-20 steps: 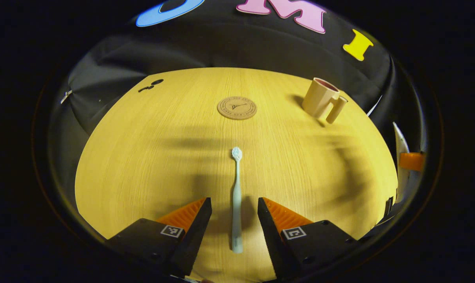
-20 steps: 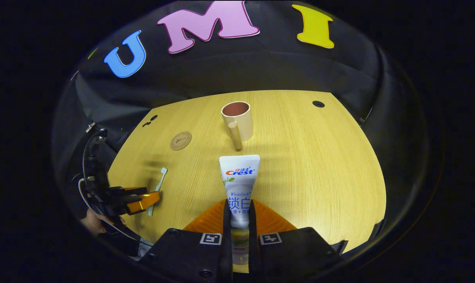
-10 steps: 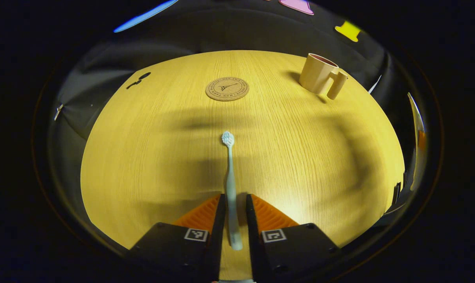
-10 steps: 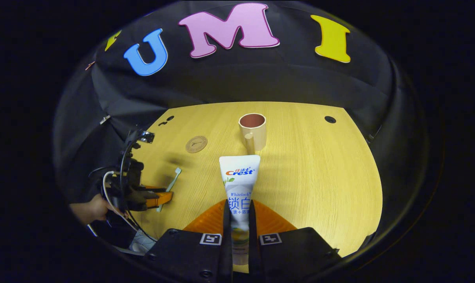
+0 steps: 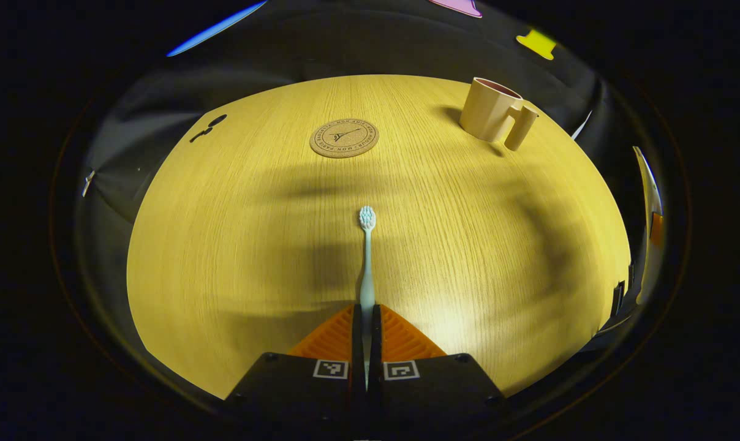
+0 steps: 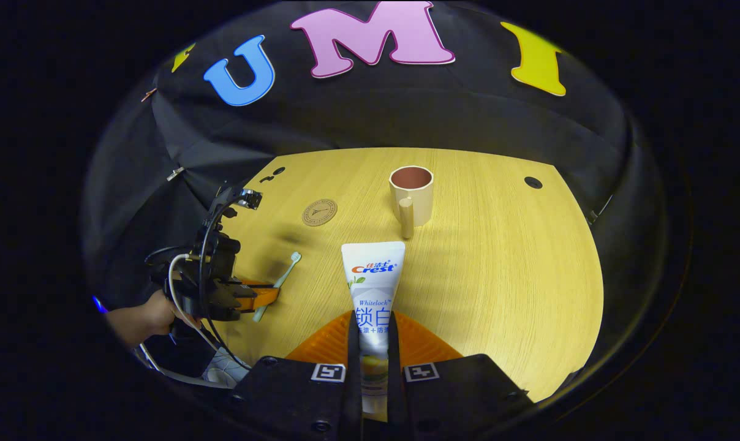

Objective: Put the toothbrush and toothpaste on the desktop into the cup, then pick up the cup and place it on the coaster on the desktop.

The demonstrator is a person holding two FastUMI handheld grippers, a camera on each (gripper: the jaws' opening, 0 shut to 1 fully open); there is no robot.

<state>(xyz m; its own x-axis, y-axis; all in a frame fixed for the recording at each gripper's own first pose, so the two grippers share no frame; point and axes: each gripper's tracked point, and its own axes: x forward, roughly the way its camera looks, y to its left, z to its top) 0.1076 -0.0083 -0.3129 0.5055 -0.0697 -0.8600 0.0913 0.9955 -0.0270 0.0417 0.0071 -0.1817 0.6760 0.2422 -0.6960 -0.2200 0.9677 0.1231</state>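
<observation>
We hold the brush [image 5: 366, 257] pinched by its handle in the left gripper [image 5: 366, 318] and the paste [image 6: 373, 288] clamped in the right gripper [image 6: 373, 324], both raised over the desk [image 6: 498, 275]. Advice: carry each over the empty cup [image 6: 411, 195] ahead, tilt end-down, release inside the rim. Coaster [image 6: 319, 212] sits left of the cup, apart.

place: recording booth | evidence: black cloth wall [image 6: 407, 116] behind 1 round wooden desktop [image 5: 235, 245]

Both views look forward and down over the desktop [image 5: 223, 245] from the near edge, sharing cup [image 5: 489, 110] and coaster [image 6: 319, 212].
</observation>
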